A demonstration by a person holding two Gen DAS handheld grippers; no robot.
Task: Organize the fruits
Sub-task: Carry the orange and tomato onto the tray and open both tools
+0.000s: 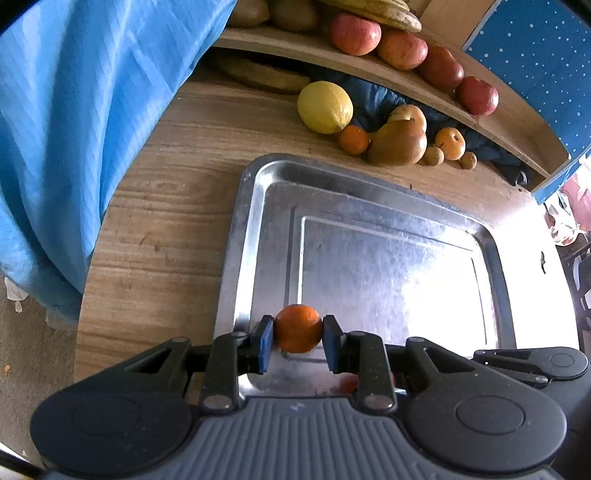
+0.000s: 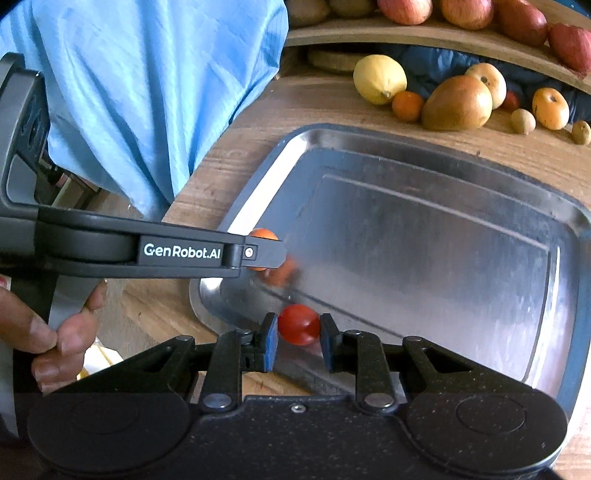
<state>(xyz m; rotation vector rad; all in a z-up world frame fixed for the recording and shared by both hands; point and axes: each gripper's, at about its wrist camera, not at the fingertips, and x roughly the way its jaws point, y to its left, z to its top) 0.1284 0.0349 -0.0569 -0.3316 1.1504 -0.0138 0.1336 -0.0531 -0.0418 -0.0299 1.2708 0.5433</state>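
My left gripper (image 1: 298, 338) is shut on a small orange mandarin (image 1: 298, 326), held over the near left corner of a steel tray (image 1: 369, 206). My right gripper (image 2: 298, 334) is shut on a small red tomato (image 2: 298, 324) above the tray's (image 2: 424, 192) near left edge. In the right wrist view the left gripper's finger (image 2: 258, 253) reaches in from the left with the mandarin (image 2: 263, 233) partly hidden behind it. Beyond the tray lie a lemon (image 1: 325, 107), a small orange (image 1: 353, 139), a brown pear (image 1: 397, 143) and smaller fruits on the wooden table.
A wooden shelf (image 1: 369, 64) at the back carries several red apples (image 1: 355, 34) and other fruit. A person in a blue garment (image 1: 81, 122) stands at the table's left. A hand (image 2: 55, 332) grips the left tool's handle. A blue dotted cloth (image 1: 546, 66) hangs at the right.
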